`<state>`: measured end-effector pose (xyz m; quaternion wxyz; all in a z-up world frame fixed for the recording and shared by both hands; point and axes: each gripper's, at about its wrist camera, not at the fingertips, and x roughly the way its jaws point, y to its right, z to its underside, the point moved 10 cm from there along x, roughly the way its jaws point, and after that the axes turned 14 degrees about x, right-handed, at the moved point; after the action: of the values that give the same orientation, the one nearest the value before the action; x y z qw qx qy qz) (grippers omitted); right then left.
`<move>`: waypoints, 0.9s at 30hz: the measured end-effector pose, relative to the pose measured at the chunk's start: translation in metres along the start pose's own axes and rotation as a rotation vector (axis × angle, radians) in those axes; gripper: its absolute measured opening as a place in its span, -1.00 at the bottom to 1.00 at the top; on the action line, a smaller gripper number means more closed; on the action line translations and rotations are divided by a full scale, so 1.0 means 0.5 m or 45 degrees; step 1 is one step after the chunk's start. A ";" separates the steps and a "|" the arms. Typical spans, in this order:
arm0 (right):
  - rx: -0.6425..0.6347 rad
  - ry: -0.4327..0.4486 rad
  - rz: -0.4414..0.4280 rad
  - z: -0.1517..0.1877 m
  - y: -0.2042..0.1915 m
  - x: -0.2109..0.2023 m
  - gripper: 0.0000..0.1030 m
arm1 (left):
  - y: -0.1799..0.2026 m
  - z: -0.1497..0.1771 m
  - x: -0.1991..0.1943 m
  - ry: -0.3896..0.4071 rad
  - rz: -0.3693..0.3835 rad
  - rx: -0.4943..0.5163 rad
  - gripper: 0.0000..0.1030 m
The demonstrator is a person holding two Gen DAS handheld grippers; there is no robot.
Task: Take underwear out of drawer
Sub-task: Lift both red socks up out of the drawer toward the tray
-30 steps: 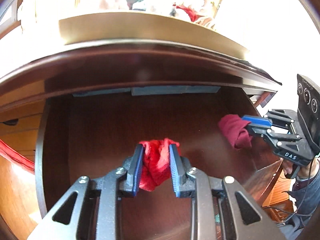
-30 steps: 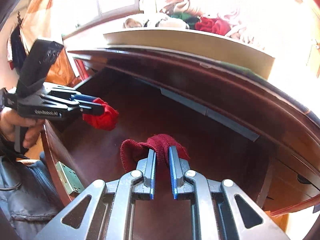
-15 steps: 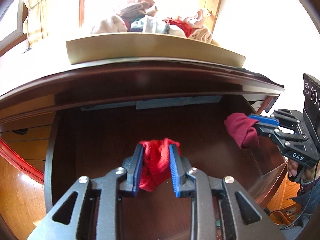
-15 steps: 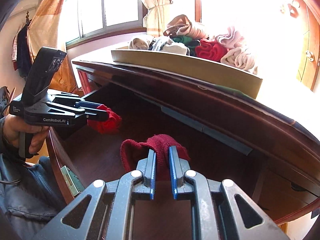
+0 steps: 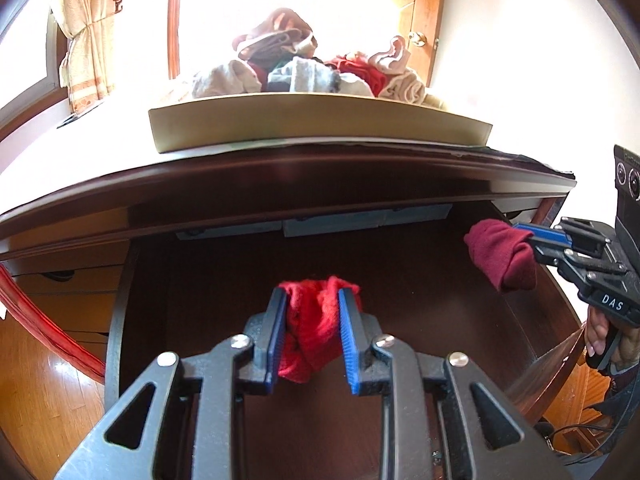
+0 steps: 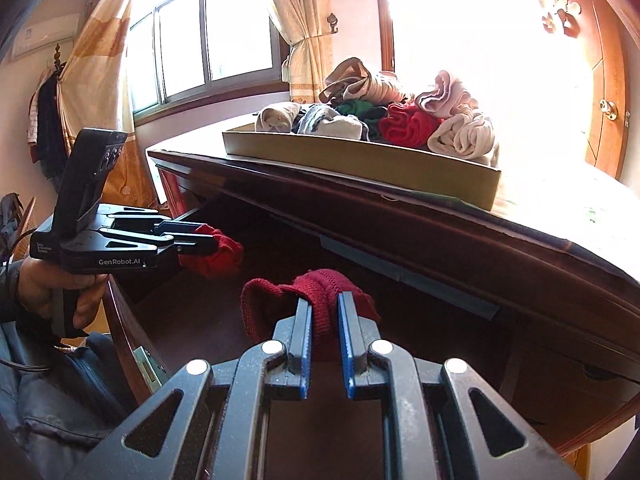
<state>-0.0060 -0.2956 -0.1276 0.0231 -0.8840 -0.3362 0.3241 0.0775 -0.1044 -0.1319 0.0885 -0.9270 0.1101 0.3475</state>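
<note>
Left wrist view hides our drawer (image 5: 400,280) floor in shadow; our left gripper (image 5: 312,300) fingers pinch bright red underwear (image 5: 310,332), right gripper (image 6: 324,304) fingers clamp maroon underwear (image 6: 320,292), both angled downward.

The red underwear (image 5: 310,334) is squeezed between the left gripper's (image 5: 313,300) pads, so its middle is hidden. The dark red underwear (image 6: 280,304) likewise disappears between the right gripper's (image 6: 325,304) pads. The drawer's (image 5: 552,380) near edge is cut off by the frame. Behind the tray (image 6: 360,160) wall, the lower part of the clothes pile (image 6: 400,120) is hidden.
</note>
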 end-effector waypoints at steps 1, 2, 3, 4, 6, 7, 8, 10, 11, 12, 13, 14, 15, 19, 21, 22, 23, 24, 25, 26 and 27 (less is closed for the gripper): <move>0.002 0.007 0.001 -0.001 0.001 -0.002 -0.73 | 0.000 -0.001 -0.001 0.008 -0.006 0.003 -0.54; 0.002 0.015 0.000 -0.002 0.001 -0.005 -0.73 | 0.000 -0.001 -0.003 0.014 -0.013 0.007 -0.54; 0.000 0.025 -0.002 -0.002 0.001 -0.007 -0.73 | 0.000 -0.002 -0.004 0.020 -0.020 0.011 -0.54; -0.003 0.037 -0.002 -0.003 0.000 -0.011 -0.73 | 0.000 -0.003 -0.007 0.027 -0.028 0.017 -0.54; -0.013 0.062 -0.002 -0.005 -0.002 -0.017 -0.73 | 0.001 -0.003 -0.011 0.039 -0.039 0.026 -0.54; -0.019 0.075 -0.002 -0.006 -0.004 -0.020 -0.73 | 0.001 -0.004 -0.011 0.043 -0.041 0.026 -0.54; -0.025 0.088 -0.002 -0.007 -0.005 -0.023 -0.73 | 0.001 -0.005 -0.012 0.048 -0.041 0.026 -0.54; -0.034 0.115 -0.004 -0.010 -0.008 -0.029 -0.73 | 0.001 -0.005 -0.013 0.059 -0.052 0.035 -0.54; -0.037 0.128 -0.008 -0.012 -0.009 -0.033 -0.73 | 0.000 -0.006 -0.016 0.068 -0.063 0.042 -0.54; -0.038 0.141 -0.011 -0.013 -0.009 -0.036 -0.73 | 0.000 -0.008 -0.018 0.078 -0.068 0.046 -0.54; -0.037 0.154 -0.012 -0.015 -0.009 -0.039 -0.73 | 0.000 -0.009 -0.020 0.085 -0.072 0.050 -0.54; -0.035 0.164 -0.014 -0.016 -0.008 -0.041 -0.73 | -0.001 -0.011 -0.023 0.094 -0.080 0.055 -0.54; -0.034 0.173 -0.016 -0.018 -0.008 -0.043 -0.73 | -0.001 -0.013 -0.026 0.104 -0.087 0.062 -0.54; -0.031 0.210 -0.023 -0.023 -0.008 -0.053 -0.73 | -0.002 -0.027 -0.034 0.131 -0.106 0.085 -0.54; -0.032 0.221 -0.024 -0.026 -0.008 -0.056 -0.73 | -0.002 -0.038 -0.039 0.140 -0.106 0.101 -0.54; -0.032 0.221 -0.023 -0.028 -0.009 -0.057 -0.73 | -0.004 -0.046 -0.041 0.144 -0.106 0.108 -0.54; -0.029 0.220 -0.026 -0.030 -0.010 -0.056 -0.73 | -0.005 -0.056 -0.045 0.152 -0.109 0.116 -0.54; -0.028 0.219 -0.035 -0.033 -0.012 -0.056 -0.73 | -0.007 -0.068 -0.049 0.163 -0.113 0.124 -0.54; -0.033 0.220 -0.037 -0.039 -0.015 -0.057 -0.73 | -0.011 -0.081 -0.053 0.175 -0.114 0.131 -0.54; -0.041 0.226 -0.033 -0.048 -0.017 -0.059 -0.73 | -0.014 -0.096 -0.059 0.187 -0.119 0.138 -0.54; -0.049 0.236 -0.034 -0.060 -0.020 -0.063 -0.73 | -0.016 -0.110 -0.064 0.198 -0.125 0.148 -0.54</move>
<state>-0.0118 -0.3015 -0.0838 0.0415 -0.9059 -0.3504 0.2342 0.0908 -0.1054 -0.0691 0.1501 -0.9487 0.0909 0.2629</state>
